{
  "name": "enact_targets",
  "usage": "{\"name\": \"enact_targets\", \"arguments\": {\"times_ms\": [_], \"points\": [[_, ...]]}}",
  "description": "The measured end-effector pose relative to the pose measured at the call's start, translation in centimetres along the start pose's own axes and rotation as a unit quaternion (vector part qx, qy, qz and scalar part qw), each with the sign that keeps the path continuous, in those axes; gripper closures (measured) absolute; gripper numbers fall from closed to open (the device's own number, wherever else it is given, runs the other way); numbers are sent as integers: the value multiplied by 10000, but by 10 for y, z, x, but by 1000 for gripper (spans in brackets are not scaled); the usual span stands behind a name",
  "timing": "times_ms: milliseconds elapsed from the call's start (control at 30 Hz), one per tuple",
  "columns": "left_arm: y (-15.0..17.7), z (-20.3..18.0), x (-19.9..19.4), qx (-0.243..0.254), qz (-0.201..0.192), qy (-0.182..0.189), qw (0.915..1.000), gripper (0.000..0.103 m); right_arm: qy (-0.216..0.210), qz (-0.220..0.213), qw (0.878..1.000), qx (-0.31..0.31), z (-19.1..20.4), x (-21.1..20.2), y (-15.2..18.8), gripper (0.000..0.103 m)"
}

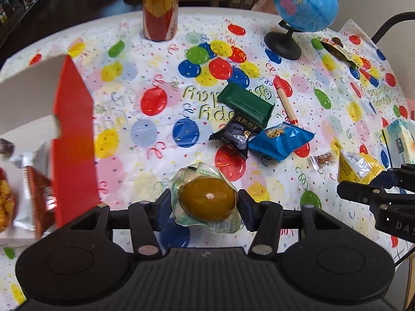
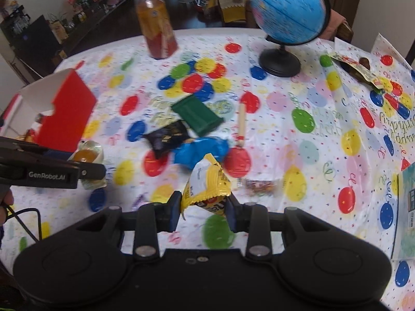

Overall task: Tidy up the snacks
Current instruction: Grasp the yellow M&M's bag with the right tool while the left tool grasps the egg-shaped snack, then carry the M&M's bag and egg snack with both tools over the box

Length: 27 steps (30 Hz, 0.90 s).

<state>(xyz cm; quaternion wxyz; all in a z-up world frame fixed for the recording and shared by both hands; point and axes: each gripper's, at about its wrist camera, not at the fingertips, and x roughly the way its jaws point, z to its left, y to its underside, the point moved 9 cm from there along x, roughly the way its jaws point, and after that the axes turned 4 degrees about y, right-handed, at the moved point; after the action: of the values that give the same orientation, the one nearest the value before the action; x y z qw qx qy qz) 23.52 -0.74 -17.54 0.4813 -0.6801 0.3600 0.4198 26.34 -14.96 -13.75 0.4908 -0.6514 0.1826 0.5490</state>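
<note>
My left gripper (image 1: 205, 204) is shut on a brown egg in a clear wrapper (image 1: 207, 199) and holds it above the balloon-print tablecloth. My right gripper (image 2: 203, 208) is shut on a yellow snack packet (image 2: 207, 181), also lifted off the table. Each gripper shows in the other's view: the right one (image 1: 373, 194) with the yellow packet (image 1: 358, 167), the left one (image 2: 77, 171) with the egg (image 2: 85, 155). A red box with a white inside (image 1: 72, 134) (image 2: 67, 114) stands open at the left, with snack packets (image 1: 33, 189) in it.
On the cloth lie a green packet (image 1: 246, 103), a black packet (image 1: 233, 134), a blue packet (image 1: 280, 140), a small candy (image 1: 323, 159) and a wooden stick (image 1: 286, 106). At the back stand a bottle (image 1: 160, 7) and a globe (image 1: 306, 2). A tissue box (image 1: 400, 140) is at the right.
</note>
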Motion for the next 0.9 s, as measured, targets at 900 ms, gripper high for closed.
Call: {"name": "enact_targets", "arguments": {"times_ms": [900], "points": [[23,154,-137,-425,-801,-183,9957,50,-828,-354,9891,-1166,249,-41,-37,69]]}}
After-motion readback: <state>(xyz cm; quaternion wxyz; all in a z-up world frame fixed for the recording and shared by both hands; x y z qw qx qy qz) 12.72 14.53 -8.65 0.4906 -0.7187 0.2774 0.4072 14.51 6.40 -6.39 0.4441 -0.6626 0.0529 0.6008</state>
